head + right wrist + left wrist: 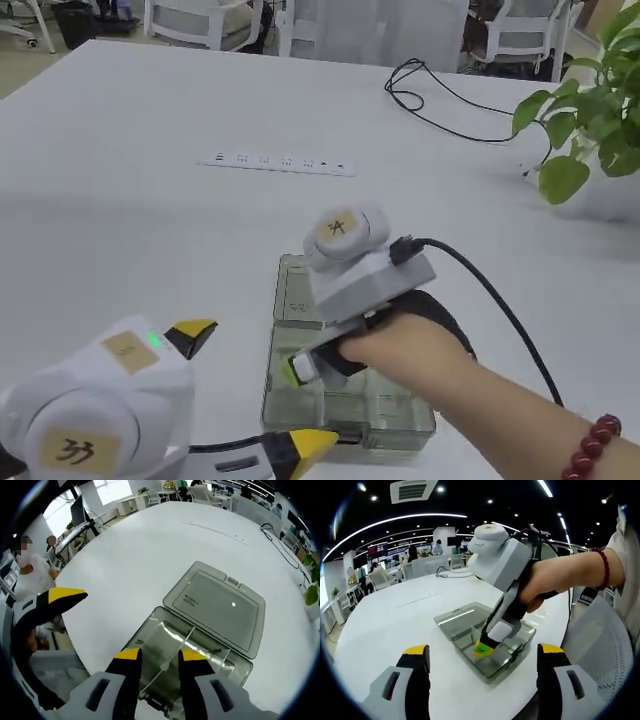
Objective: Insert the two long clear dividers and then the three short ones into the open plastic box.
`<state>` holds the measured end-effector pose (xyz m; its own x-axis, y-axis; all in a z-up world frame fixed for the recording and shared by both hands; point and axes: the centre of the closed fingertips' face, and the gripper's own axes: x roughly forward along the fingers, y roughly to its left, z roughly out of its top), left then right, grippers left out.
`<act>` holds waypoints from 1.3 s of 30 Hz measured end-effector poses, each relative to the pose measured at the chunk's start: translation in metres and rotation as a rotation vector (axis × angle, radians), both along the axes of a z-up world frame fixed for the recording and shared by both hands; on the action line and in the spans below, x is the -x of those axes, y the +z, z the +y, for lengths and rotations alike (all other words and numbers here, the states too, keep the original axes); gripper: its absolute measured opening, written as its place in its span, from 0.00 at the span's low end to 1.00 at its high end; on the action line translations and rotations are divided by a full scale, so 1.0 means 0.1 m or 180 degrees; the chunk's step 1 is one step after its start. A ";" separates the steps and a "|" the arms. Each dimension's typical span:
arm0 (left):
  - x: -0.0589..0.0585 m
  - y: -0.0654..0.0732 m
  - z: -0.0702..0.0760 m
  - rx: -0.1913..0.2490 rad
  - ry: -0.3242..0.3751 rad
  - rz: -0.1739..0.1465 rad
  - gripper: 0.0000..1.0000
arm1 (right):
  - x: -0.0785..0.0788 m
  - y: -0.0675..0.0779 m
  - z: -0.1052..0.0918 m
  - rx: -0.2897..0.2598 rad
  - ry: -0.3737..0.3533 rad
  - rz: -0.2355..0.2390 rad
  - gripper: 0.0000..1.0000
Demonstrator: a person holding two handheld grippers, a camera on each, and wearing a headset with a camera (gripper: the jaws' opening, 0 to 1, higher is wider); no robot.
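Note:
The clear plastic box (395, 415) lies open near the table's front edge, its flat lid (293, 290) folded back away from me. My right gripper (298, 369) points down into the box base (150, 630). Its jaws stand a narrow gap apart on either side of a clear divider (189, 635) that stands upright in the base. The same gripper (484, 649) dips into the box (455, 622) in the left gripper view. My left gripper (248, 392) hovers open just left of the box, holding nothing; one of its fingertips (65, 596) shows in the right gripper view.
A white power strip (280, 162) lies across the middle of the table. A black cable (440, 100) loops at the far right, beside a potted plant (590, 110). The right gripper's own cable (500, 300) trails to the right. Chairs stand beyond the far edge.

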<state>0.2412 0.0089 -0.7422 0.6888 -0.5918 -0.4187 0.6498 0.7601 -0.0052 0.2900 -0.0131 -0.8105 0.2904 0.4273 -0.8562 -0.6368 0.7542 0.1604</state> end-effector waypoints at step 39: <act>0.04 0.09 0.21 -0.0013 0.0225 0.0001 0.94 | 0.31 0.37 -0.60 0.0000 0.1332 -0.0325 0.52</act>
